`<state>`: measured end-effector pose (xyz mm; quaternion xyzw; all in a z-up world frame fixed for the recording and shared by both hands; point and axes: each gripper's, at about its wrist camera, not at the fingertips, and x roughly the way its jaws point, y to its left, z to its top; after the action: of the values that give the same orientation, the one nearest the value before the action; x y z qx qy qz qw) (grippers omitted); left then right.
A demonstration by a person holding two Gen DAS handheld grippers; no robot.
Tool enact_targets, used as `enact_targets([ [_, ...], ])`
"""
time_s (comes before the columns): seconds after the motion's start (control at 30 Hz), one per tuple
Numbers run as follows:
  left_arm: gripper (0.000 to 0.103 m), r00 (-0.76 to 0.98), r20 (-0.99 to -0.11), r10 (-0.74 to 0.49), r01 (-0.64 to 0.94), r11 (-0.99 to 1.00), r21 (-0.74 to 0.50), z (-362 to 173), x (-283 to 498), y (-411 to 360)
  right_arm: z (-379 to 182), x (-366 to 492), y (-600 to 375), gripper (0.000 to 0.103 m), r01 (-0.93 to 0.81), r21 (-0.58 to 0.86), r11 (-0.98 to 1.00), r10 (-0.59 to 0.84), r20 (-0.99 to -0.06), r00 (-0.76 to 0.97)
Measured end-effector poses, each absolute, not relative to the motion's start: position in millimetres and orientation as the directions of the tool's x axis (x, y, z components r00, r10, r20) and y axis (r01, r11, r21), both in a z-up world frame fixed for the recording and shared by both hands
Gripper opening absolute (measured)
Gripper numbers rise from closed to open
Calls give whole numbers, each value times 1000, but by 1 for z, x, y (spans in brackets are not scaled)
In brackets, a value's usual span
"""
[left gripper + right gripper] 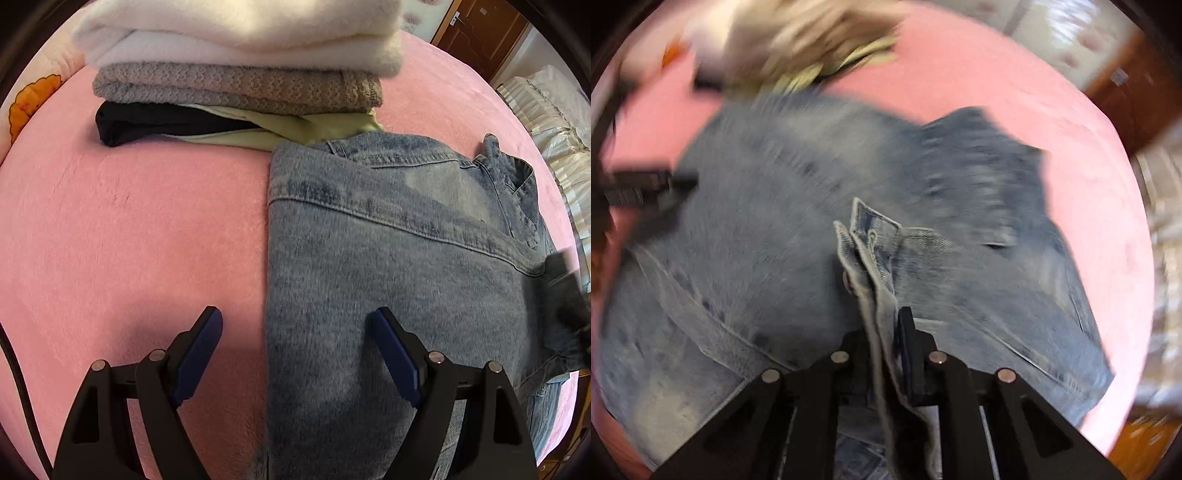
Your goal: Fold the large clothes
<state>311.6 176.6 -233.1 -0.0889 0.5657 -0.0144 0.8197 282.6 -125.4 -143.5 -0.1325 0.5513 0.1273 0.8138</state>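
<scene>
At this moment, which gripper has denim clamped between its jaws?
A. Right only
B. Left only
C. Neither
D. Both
A: the right gripper has its jaws shut on a folded edge of the denim jacket, while the left gripper hangs with jaws wide apart and nothing between them.

Faded blue denim jacket (pixel 388 258), partly folded, back panel uppermost. It lies flat on the pink bed (pixel 129 240). One hem edge is lifted off the bed.
</scene>
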Motion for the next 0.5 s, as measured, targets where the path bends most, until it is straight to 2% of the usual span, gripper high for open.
enact_targets([
  [0.13,82,352,-930,-105,-57,989,-133,-234,322,172,-150,286,-209,10,-123,98,988,139,-912,385],
  [0.23,83,348,-932,-101,-41,992,-123,-236,330,166,-177,286,-246,10,-33,265,964,260,-903,342],
  [0.3,82,353,-929,-109,-26,992,-126,-238,334,162,-190,280,-251,11,-19,302,953,290,-895,337],
  [0.33,76,358,-927,-114,-16,992,-128,-239,336,159,-195,280,-251,11,-17,310,951,296,-890,346],
  [0.37,66,367,-921,-131,3,990,-140,-239,336,158,-197,280,-251,11,-18,310,951,296,-888,351],
  [0.4,40,371,-913,-167,28,985,-169,-238,337,155,-199,279,-249,11,-26,304,952,293,-886,361],
  [0.43,27,375,-914,-154,26,987,-156,-237,338,152,-201,278,-250,11,-32,299,954,290,-883,369],
  [0.5,13,402,-911,-91,18,996,-91,-233,336,145,-198,277,-247,11,-57,281,958,281,-881,381],
])
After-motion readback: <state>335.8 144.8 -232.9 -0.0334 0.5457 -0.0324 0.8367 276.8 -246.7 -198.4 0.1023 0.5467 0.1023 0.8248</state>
